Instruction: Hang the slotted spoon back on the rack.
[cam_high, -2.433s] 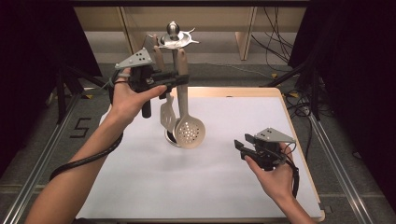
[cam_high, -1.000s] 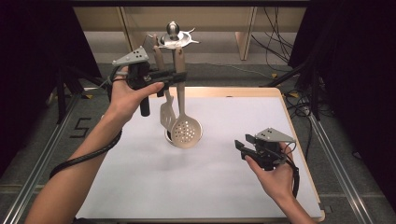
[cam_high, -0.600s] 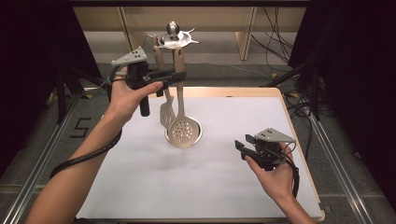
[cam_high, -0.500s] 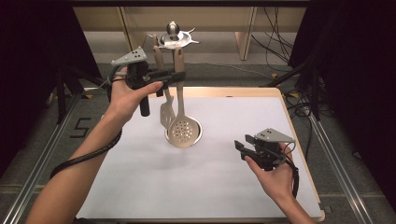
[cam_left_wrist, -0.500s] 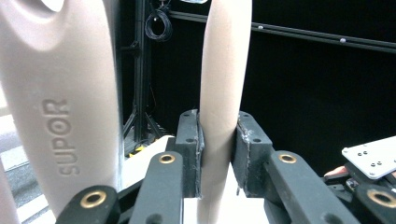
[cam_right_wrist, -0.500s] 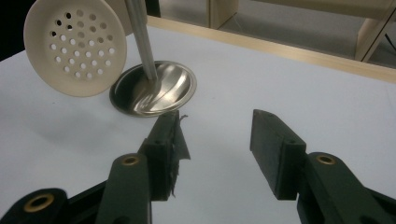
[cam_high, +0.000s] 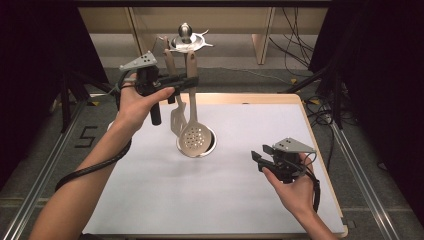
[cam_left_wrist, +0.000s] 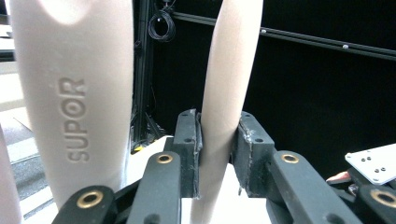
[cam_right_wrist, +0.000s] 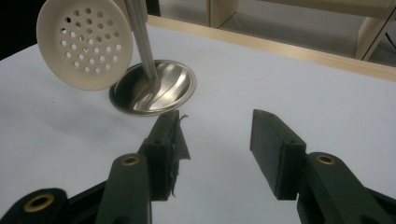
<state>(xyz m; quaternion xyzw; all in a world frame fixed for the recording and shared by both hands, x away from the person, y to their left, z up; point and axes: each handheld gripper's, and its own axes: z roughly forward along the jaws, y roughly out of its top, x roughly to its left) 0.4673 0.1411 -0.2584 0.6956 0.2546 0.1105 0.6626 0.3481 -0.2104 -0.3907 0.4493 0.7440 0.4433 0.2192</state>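
A utensil stand rises from a round steel base (cam_high: 210, 145) (cam_right_wrist: 159, 91) to a hook crown (cam_high: 186, 39) at the back of the table. A beige skimmer with a perforated head (cam_high: 194, 140) (cam_right_wrist: 84, 42) hangs over the base. My left gripper (cam_high: 191, 82) (cam_left_wrist: 218, 126) is shut on the skimmer's handle (cam_left_wrist: 224, 70), high up near the crown. A beige spatula (cam_high: 177, 117) hangs just beside it, its handle marked SUPOR (cam_left_wrist: 74, 93). My right gripper (cam_high: 261, 159) (cam_right_wrist: 215, 126) stands open and holds nothing, low over the mat at the right.
A white mat (cam_high: 225, 200) covers the table, which has a wooden rim (cam_high: 260, 97). Black frame rails run along both sides, and cables (cam_high: 320, 107) lie on the floor beyond the right rim. A wooden shelf stands behind the stand.
My left gripper, shut on the skimmer, has shifted slightly left, and the skimmer's head has swung a little left with it. The right hand has stayed still.
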